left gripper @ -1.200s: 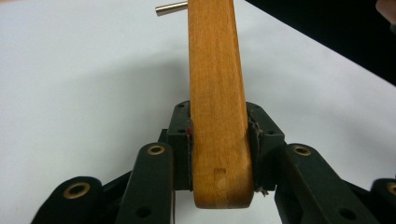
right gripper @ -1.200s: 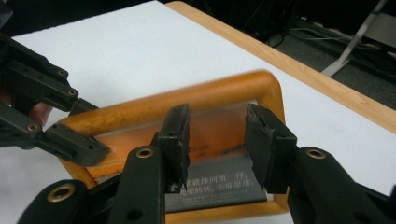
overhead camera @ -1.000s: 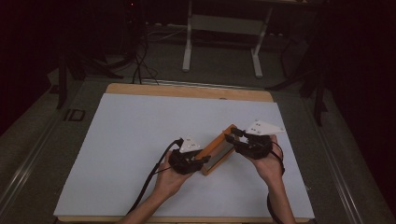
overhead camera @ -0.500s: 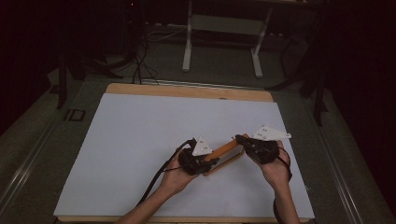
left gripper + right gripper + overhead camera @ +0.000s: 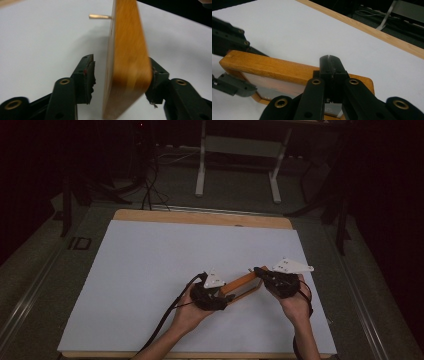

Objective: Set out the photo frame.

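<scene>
Left hand-held gripper (image 5: 120, 72) just spread around wooden frame (image 5: 127, 62); right hand-held gripper (image 5: 329, 65) seemingly pressed together.

wooden frame (image 5: 127, 62) upright, left claw (image 5: 122, 72) loosened

one wooden frame (image 5: 241, 285); two grippers, left gripper (image 5: 226, 298), right gripper (image 5: 259, 271); one table (image 5: 150, 260)

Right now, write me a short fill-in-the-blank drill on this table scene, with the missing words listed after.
1. Both grippers are at one wooden ____, which has a clear pane.
2. The left gripper has its jaws ____ around the wooden edge.
3. The right gripper has its jaws ____.
4. The table is covered in ____.

Missing words: frame; open; shut; white
</scene>
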Demonstrator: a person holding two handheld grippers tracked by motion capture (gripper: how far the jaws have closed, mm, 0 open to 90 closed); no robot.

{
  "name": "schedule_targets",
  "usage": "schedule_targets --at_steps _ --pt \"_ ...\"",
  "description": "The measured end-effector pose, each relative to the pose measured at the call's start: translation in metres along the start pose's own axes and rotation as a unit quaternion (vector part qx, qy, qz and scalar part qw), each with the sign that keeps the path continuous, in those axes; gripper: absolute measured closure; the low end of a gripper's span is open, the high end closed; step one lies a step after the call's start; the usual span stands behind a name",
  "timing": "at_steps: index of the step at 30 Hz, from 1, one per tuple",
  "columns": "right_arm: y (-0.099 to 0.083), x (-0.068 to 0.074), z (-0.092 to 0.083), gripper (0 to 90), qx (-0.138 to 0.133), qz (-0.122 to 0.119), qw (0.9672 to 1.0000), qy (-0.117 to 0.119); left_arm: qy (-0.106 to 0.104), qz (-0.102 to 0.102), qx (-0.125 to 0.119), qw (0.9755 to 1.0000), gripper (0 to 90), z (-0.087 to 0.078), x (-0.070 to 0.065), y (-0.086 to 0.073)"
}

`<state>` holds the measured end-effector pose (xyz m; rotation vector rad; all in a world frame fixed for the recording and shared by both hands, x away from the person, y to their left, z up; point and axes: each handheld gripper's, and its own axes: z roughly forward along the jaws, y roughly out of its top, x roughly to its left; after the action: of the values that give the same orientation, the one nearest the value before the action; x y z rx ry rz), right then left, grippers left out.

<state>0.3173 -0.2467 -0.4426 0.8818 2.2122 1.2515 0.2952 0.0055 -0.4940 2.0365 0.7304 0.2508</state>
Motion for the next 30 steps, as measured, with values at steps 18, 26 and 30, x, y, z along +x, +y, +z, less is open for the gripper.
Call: schedule_targets --at_steps 18,26,30 --pt "0.004 -0.003 0.001 89.6 0.008 -0.011 0.9999 -0.001 0.001 0.036 0.042 0.9984 68.9 0.01 -0.002 -0.014" --pt "0.007 -0.003 -0.011 69.5 -0.005 -0.029 0.9994 0.021 -0.043 0.06 0.045 0.9963 69.1 -0.024 0.012 0.019" --pt "0.01 -0.002 -0.015 57.8 -0.005 -0.047 0.9981 0.04 -0.07 0.072 0.045 0.994 69.1 -0.04 0.023 0.035"
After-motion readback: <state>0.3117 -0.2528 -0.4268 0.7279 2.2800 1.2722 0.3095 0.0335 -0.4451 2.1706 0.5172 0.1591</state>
